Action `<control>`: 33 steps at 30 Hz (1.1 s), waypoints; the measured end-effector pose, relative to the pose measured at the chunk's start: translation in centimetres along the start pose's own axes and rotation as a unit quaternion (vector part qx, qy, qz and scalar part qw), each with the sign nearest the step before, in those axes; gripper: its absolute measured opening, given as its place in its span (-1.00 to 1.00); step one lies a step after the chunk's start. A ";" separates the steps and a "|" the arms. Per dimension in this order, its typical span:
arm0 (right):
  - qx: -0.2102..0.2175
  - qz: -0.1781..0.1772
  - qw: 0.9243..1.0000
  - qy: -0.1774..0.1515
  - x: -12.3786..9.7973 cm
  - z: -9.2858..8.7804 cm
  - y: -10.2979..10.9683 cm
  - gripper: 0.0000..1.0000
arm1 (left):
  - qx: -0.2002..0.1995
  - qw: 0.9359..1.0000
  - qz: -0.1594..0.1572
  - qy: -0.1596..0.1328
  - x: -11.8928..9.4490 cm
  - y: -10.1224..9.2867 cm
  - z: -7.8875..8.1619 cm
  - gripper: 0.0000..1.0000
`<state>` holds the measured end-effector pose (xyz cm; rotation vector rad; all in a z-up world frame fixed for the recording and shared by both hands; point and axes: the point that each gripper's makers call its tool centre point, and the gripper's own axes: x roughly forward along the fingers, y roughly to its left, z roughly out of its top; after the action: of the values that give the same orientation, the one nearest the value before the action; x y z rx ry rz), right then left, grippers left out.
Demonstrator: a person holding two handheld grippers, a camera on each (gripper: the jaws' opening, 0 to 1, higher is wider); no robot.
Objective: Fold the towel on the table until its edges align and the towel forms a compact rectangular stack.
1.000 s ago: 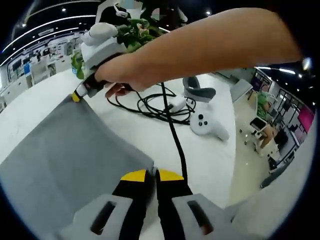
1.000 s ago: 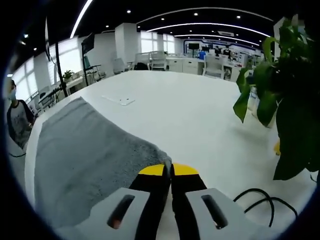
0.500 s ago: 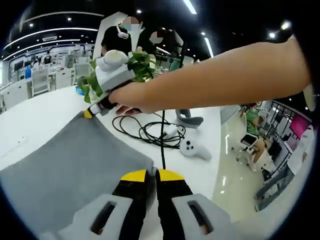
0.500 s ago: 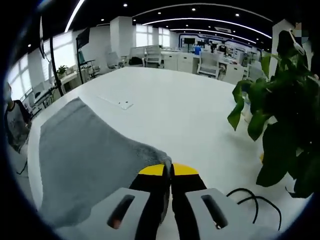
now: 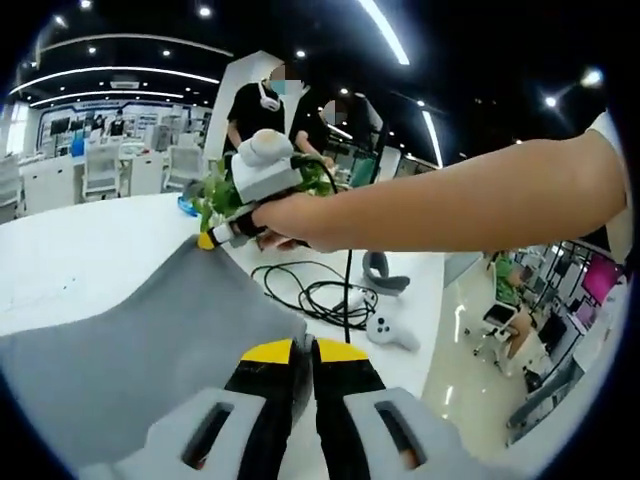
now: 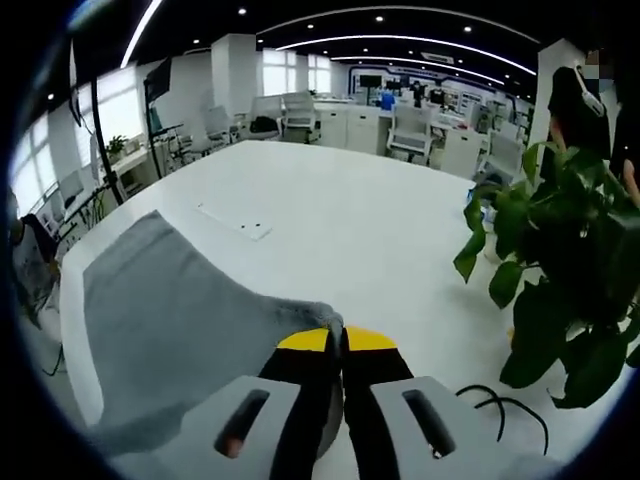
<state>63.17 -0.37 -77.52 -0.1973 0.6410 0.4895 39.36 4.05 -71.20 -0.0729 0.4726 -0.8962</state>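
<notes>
A grey towel [image 5: 130, 350] is held up off the white table [image 5: 90, 255] by two of its corners. My left gripper [image 5: 303, 350] is shut on the near corner. In the left gripper view the right gripper [image 5: 210, 240], held by a hand, pinches the far corner. In the right gripper view my right gripper [image 6: 336, 340] is shut on the towel [image 6: 170, 330], which slopes down to the left over the table [image 6: 330, 230].
Black cables [image 5: 310, 295], a white controller [image 5: 390, 332] and a grey headset [image 5: 380, 272] lie on the table at right. A potted plant [image 6: 560, 270] stands close to the right gripper. Two people [image 5: 290, 110] stand behind the plant. A small flat plate [image 6: 235, 222] is set in the tabletop.
Both grippers have risen, lifting the towel's held edge higher off the table; the towel hangs more steeply and the table looks farther below.
</notes>
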 end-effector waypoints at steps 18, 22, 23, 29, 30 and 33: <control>0.012 -0.032 0.999 -0.012 -4.0 0.4 -3.1 -0.98 | -0.011 0.998 -0.055 -0.037 1.3 -4.8 3.4 -0.89; 0.015 -0.036 0.999 -0.024 -4.4 1.6 -3.4 -0.98 | -0.015 0.997 -0.058 -0.051 1.5 -5.2 4.4 -0.89; 0.017 -0.035 0.999 -0.026 -4.4 1.9 -3.4 -0.98 | -0.014 0.997 -0.058 -0.052 1.4 -5.2 4.5 -0.89; 0.007 -0.034 0.999 -0.031 -4.0 3.6 -2.6 -0.98 | -0.003 0.997 -0.046 -0.068 0.1 -4.0 5.4 -0.88; 0.004 -0.034 0.999 -0.031 -3.9 3.9 -2.3 -0.98 | -0.003 0.997 -0.043 -0.069 -0.3 -3.5 5.4 -0.88; 0.001 -0.033 0.999 -0.032 -3.7 4.7 -1.7 -0.98 | 0.004 0.997 -0.035 -0.072 -1.2 -2.4 5.6 -0.88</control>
<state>63.89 -1.68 -71.43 -0.1999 0.5715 0.4304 39.33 2.74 -65.12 -0.1468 0.3344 -0.9542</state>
